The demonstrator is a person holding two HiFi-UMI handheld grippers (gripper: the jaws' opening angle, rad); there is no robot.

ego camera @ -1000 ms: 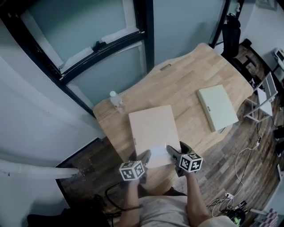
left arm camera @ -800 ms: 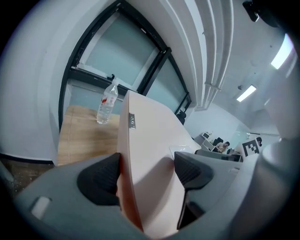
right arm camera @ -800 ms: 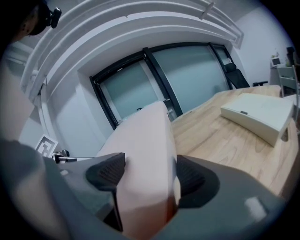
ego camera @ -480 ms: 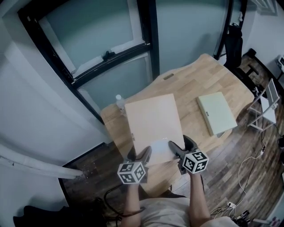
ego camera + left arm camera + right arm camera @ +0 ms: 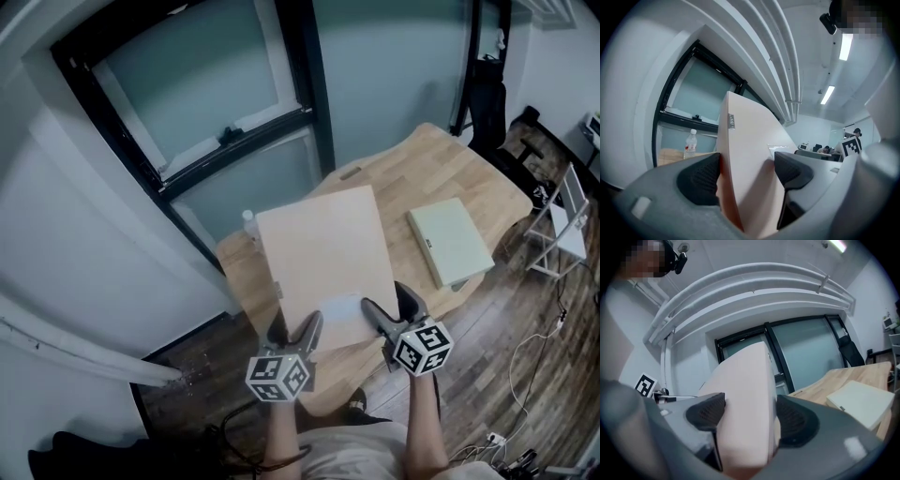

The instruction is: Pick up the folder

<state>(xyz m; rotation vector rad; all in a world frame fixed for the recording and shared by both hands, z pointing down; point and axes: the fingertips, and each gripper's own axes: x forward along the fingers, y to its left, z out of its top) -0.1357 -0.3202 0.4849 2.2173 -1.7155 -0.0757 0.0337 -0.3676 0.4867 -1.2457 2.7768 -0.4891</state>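
Observation:
A pale pink folder [image 5: 326,258] with a white label near its close edge is lifted off the wooden table [image 5: 412,173], tilted with its far edge raised. My left gripper [image 5: 294,336] is shut on the folder's near left corner, and my right gripper [image 5: 386,313] is shut on its near right corner. In the left gripper view the folder [image 5: 750,159] stands edge-on between the dark pads [image 5: 699,178]. Through the right gripper view the same folder [image 5: 743,394] fills the gap between the pads [image 5: 796,422].
A second, pale green folder [image 5: 449,240] lies on the table's right part, also seen as a green folder [image 5: 861,402] in the right gripper view. A clear water bottle [image 5: 247,222] stands at the table's left edge behind the lifted folder. A window with a black frame [image 5: 225,136] lies beyond.
Both grippers have raised the pink folder off the table and tilted its far edge up; it now looms larger and covers more of the table and the bottle.

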